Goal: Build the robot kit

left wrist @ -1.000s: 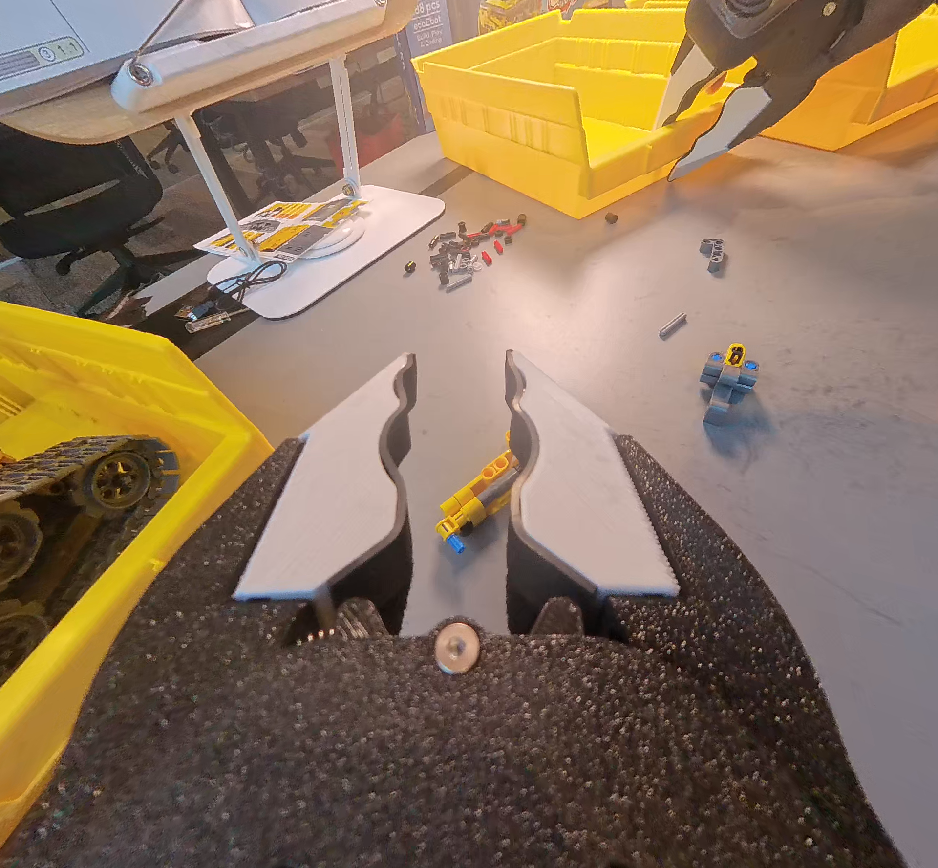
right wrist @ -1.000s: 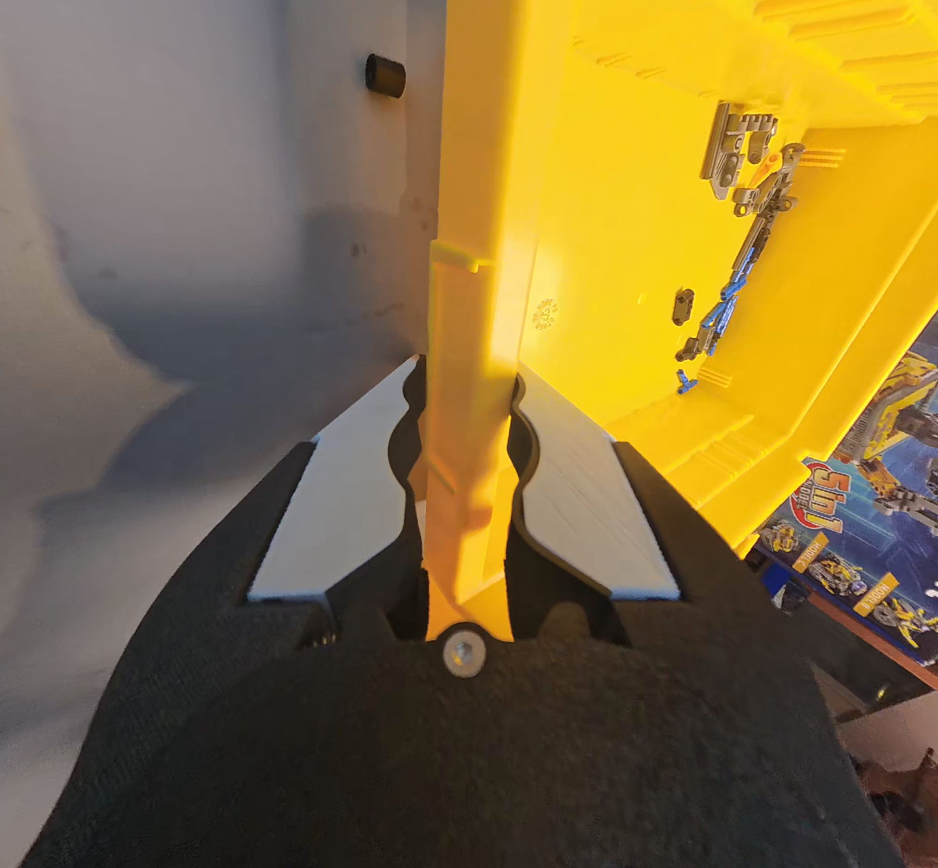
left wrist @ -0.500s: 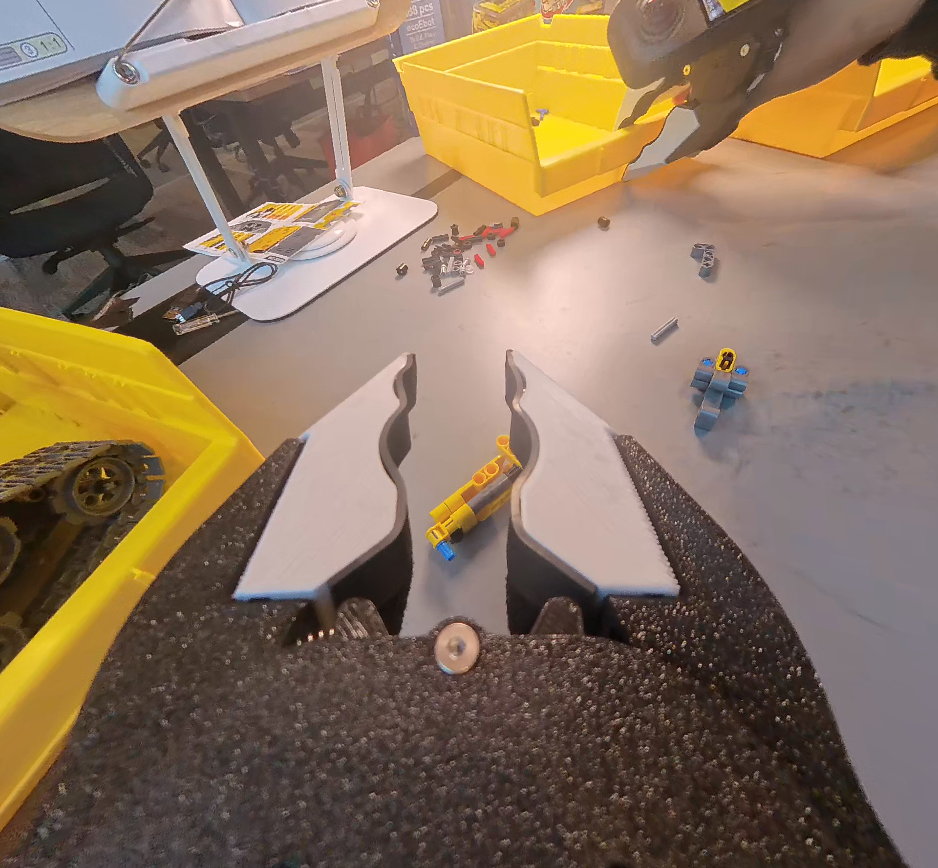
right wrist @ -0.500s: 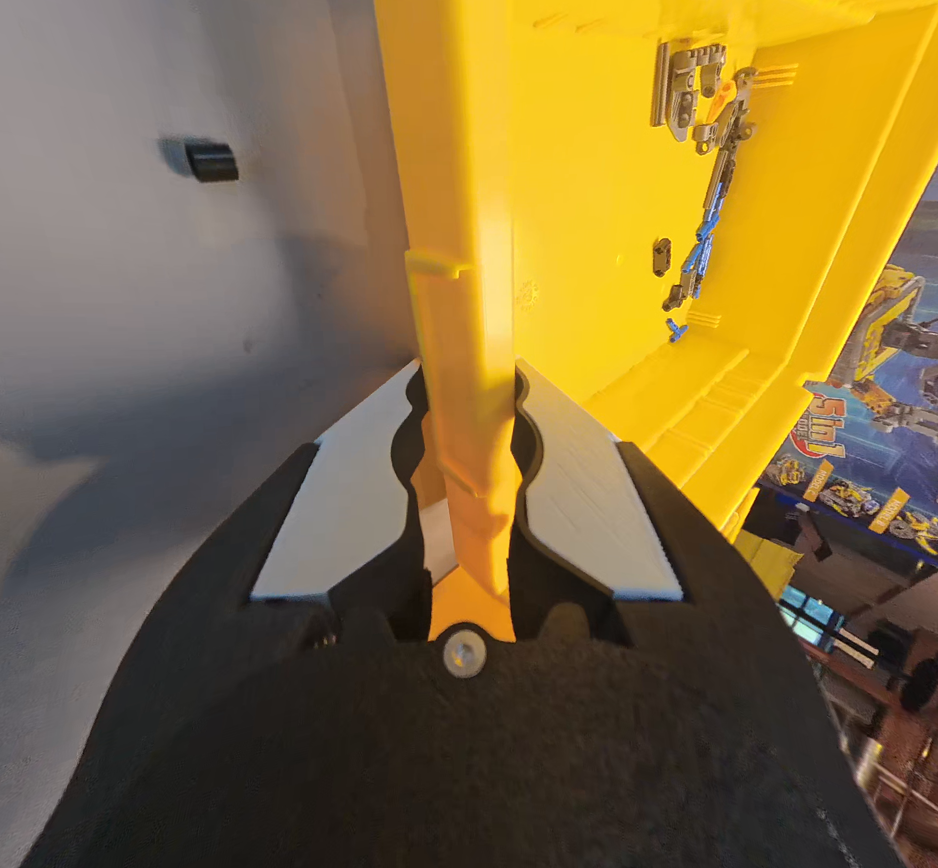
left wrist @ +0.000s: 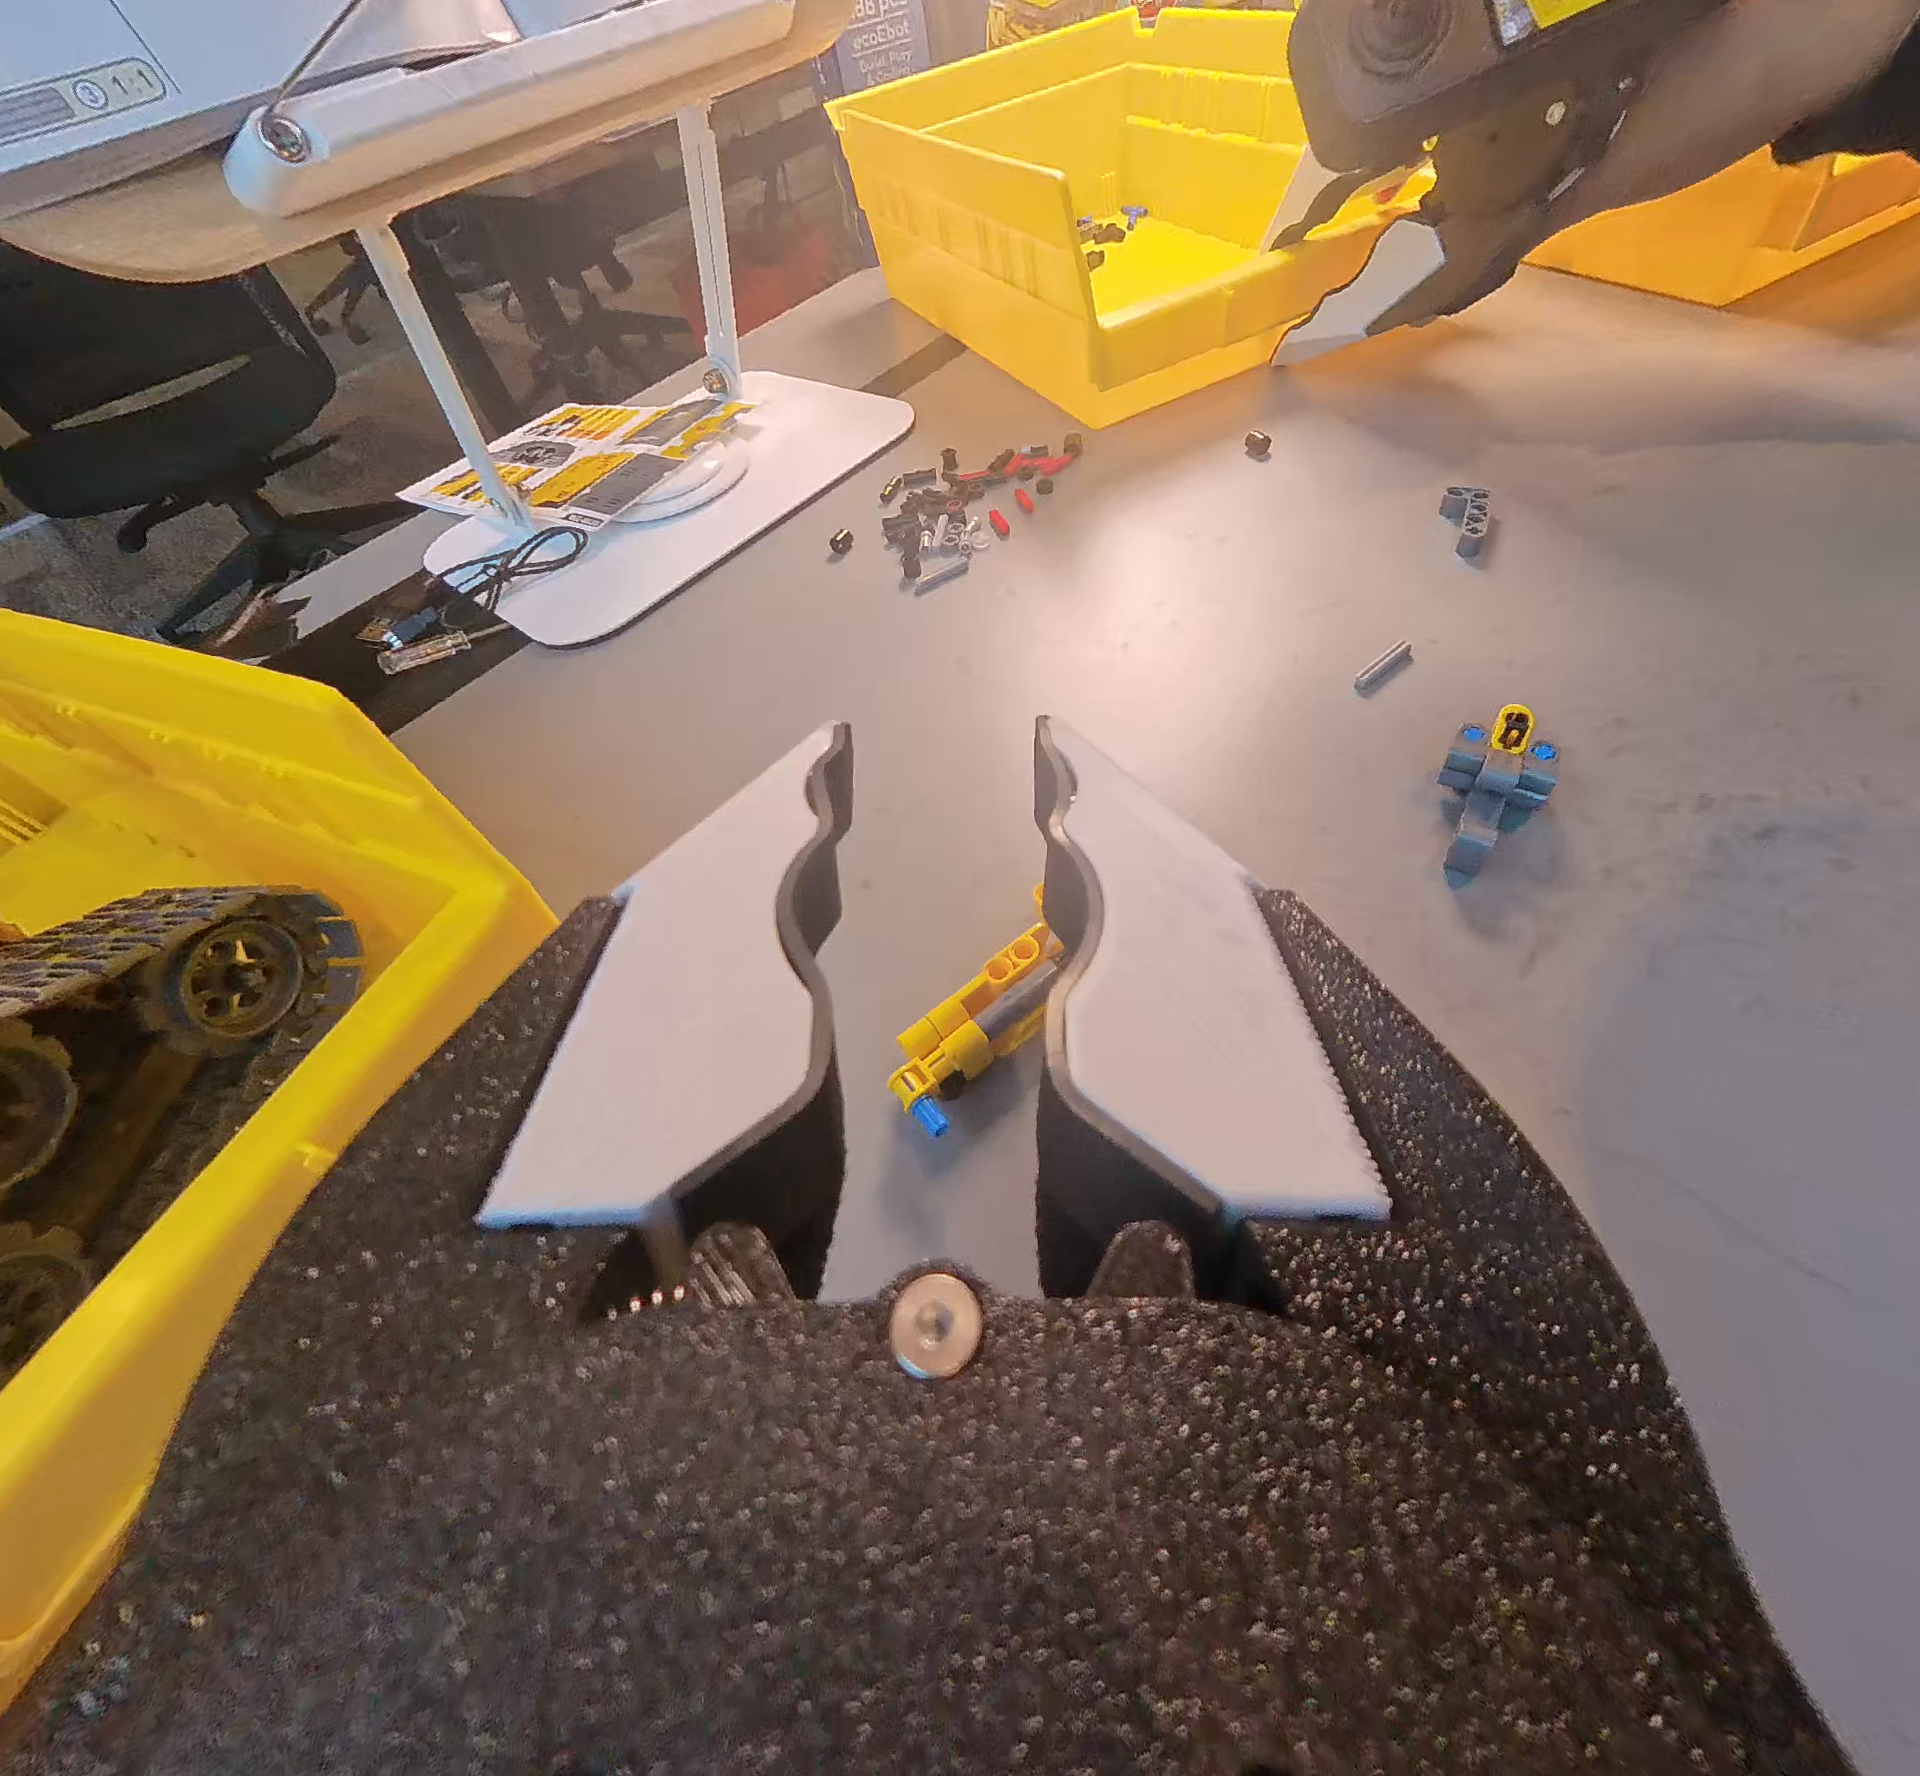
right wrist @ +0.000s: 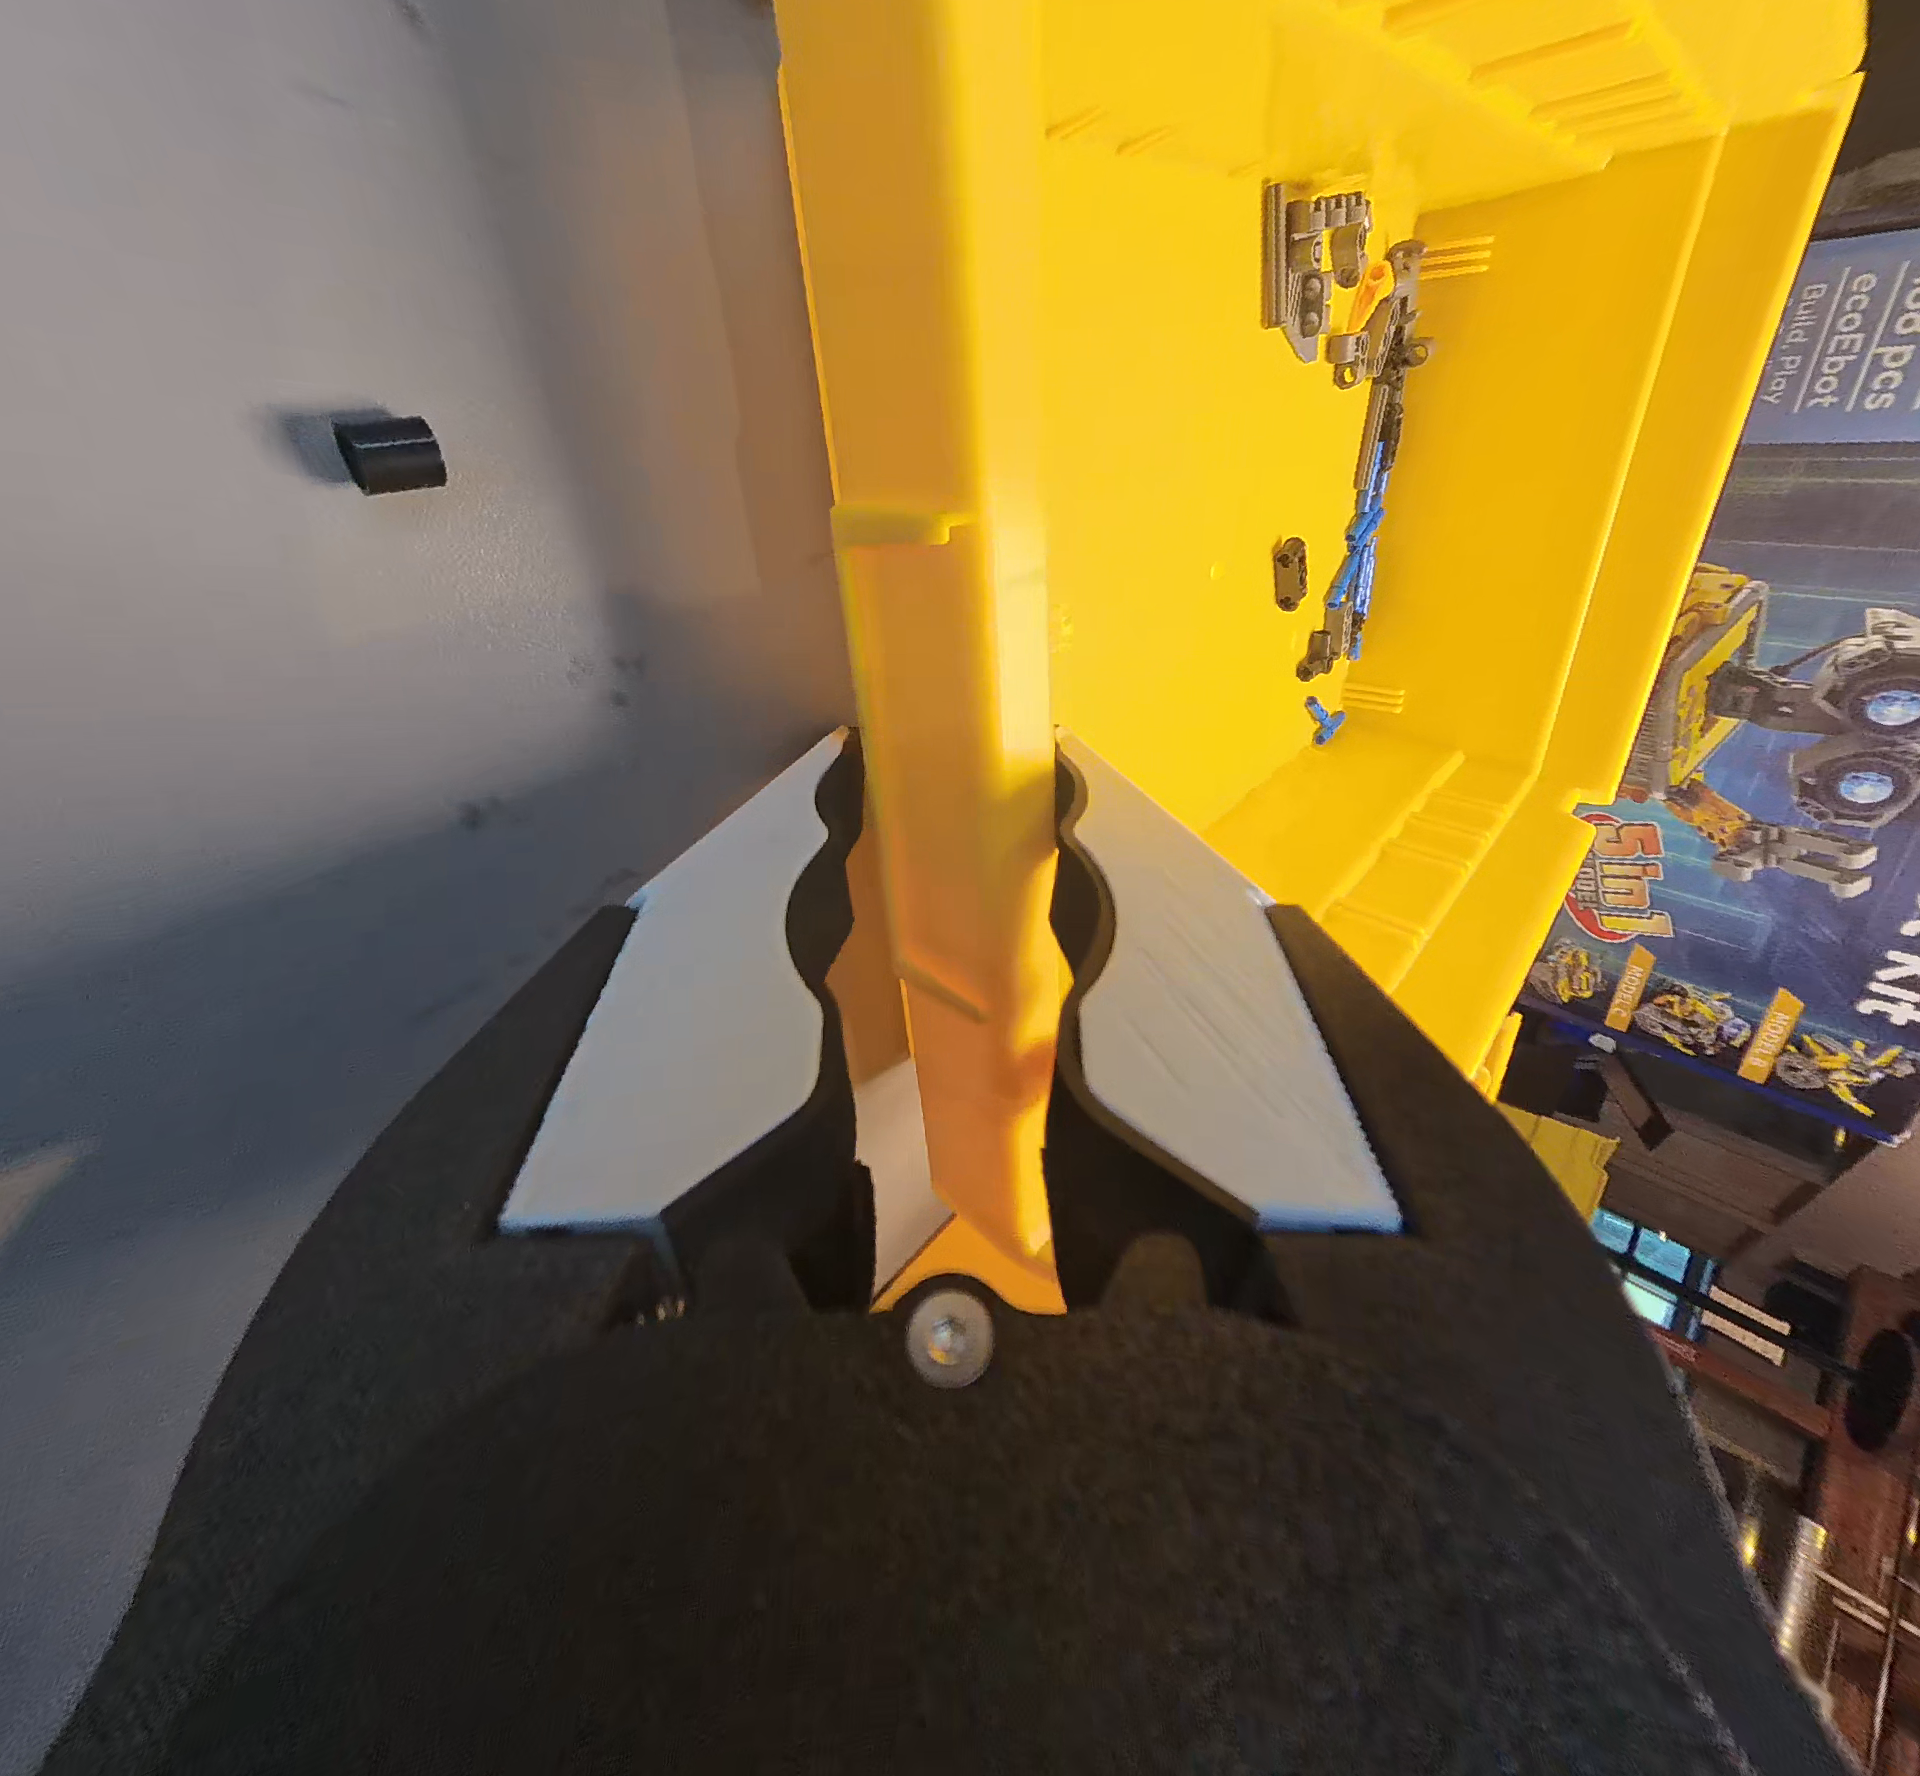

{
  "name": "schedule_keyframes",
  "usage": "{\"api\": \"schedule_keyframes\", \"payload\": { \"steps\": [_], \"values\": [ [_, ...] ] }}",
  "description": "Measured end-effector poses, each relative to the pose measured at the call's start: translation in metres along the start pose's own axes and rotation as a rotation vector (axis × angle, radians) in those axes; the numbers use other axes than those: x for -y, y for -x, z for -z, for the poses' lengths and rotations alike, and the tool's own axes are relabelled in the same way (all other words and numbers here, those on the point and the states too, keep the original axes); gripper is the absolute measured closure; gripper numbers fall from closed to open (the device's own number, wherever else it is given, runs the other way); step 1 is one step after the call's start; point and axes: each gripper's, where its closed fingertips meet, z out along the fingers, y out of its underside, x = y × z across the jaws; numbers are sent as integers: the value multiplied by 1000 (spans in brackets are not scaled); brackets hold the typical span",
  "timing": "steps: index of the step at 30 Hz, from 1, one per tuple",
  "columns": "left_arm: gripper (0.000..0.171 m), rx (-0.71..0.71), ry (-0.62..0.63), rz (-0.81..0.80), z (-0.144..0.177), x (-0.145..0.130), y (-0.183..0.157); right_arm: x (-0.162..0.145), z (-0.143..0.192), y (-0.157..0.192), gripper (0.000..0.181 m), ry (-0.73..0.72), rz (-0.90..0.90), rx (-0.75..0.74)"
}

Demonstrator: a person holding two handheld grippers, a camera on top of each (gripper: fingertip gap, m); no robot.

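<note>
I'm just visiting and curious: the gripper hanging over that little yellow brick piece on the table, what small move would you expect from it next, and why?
Probably a short drop straight down, then closing. The left gripper is open, and the small yellow assembly lies loose on the grey table between its fingers, close against one of them. The right gripper is occupied, shut on the yellow bin.

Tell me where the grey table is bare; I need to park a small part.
Bare: the table right of the left gripper, nearer than the blue-grey piece. Also the strip between the white stand base and that gripper. Crowded: the loose pin pile before the yellow bin, whose wall the right gripper clamps.
</note>
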Motion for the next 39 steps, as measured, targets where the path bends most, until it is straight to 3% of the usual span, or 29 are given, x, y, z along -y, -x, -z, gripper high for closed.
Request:
{"api": "schedule_keyframes", "payload": {
  "steps": [8,14,17,21,25,34,36,37,39],
  "values": [
    [137,3,3,-8,1,0,0,6,15,2,131,-98,7,82],
    [137,-2,-1,-2,2,0,2,22,80,-35,120,-415,-346,297],
    [137,-8,-5,-3,3,1,0,9,94,-54,113,-466,-396,357],
    [137,-8,-13,-7,4,4,0,-9,90,-54,107,-442,-387,449],
    [137,-8,-11,-5,4,4,0,-9,80,-37,104,-399,-329,543],
    [137,-10,-16,-9,6,6,0,0,10,22,109,-71,77,527],
    [137,-9,-21,-12,7,8,0,10,10,23,132,-99,50,573],
    [137,-9,-22,-12,7,8,0,10,7,18,154,-91,53,557],
    [137,-11,-23,-15,8,9,0,8,7,16,157,-93,60,585]
  ]
}}
